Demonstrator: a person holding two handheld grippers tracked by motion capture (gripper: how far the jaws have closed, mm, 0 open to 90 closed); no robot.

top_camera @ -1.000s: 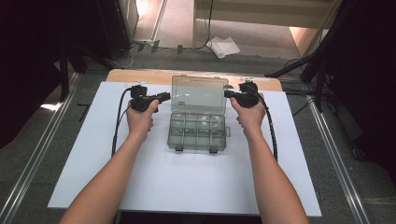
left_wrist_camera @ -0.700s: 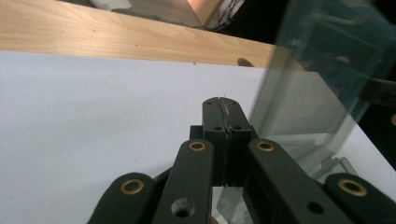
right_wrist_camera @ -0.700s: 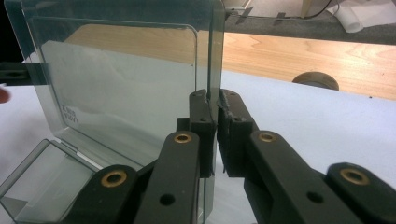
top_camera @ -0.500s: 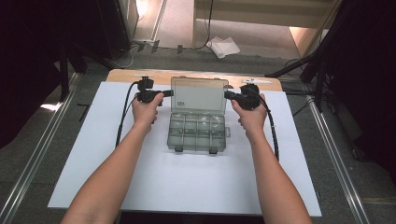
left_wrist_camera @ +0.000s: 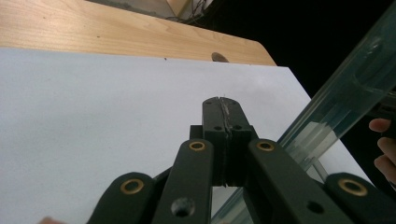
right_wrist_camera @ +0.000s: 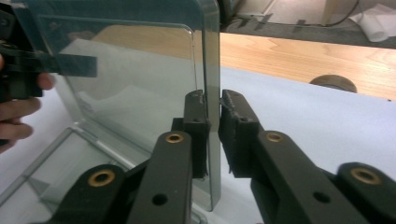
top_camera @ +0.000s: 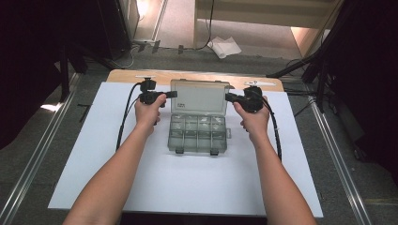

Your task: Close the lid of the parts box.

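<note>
Meanwhile, since the earlier frame the clenched left gripper (top_camera: 172, 94) has reached the clear plastic compartment box's upright lid (top_camera: 199, 97), whose long axis spans toward the right gripper (top_camera: 228, 97), its jaws just opening astride the lid's edge.

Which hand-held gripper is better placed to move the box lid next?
Probably the right hand-held gripper: its jaws, just opening, straddle the edge of the upright clear lid. The left hand-held gripper is shut, with the lid beside it.
</note>
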